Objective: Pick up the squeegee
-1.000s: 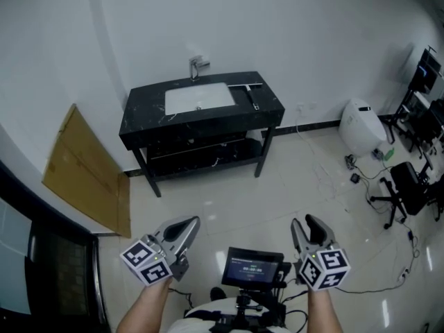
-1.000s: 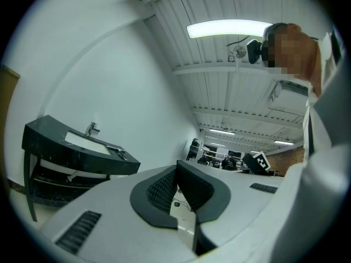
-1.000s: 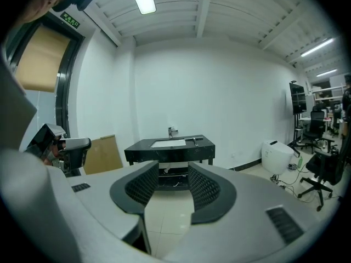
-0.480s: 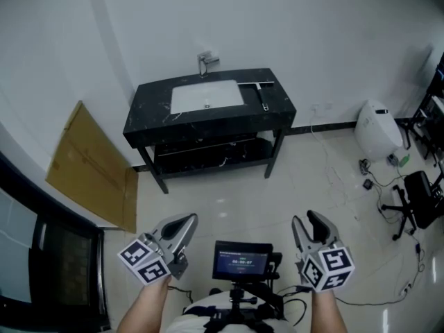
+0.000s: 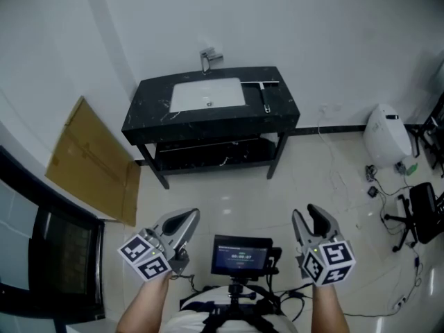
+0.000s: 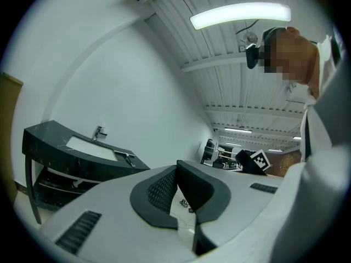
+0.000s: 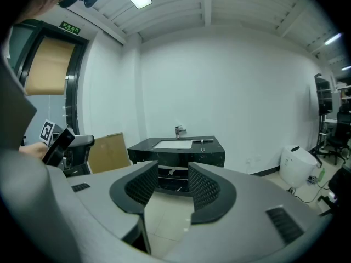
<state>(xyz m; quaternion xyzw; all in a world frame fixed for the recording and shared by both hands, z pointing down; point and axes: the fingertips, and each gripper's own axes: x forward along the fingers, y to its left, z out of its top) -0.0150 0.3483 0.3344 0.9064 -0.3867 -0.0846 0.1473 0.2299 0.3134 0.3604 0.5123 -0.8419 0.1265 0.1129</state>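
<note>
The squeegee (image 5: 265,96) lies on the black vanity top (image 5: 152,109), right of the white sink (image 5: 208,94) and faucet (image 5: 207,60). It also shows small and far in the right gripper view (image 7: 202,141) and the left gripper view (image 6: 127,158). Both grippers hang low in the head view, well short of the vanity across bare floor. My left gripper (image 5: 184,222) (image 6: 176,171) holds nothing, and only a narrow gap shows between its pads. My right gripper (image 5: 308,219) (image 7: 173,171) is open and empty, aimed at the vanity.
A cardboard sheet (image 5: 90,161) leans on the left wall beside a dark door frame (image 5: 48,255). A white unit (image 5: 387,136), floor cables (image 5: 378,186) and an office chair (image 5: 423,210) are at the right. A small screen (image 5: 241,259) sits at my chest.
In the head view the vanity has drifted right and grown slightly larger. Both grippers were carried along with the person and kept the same pose and spacing.
</note>
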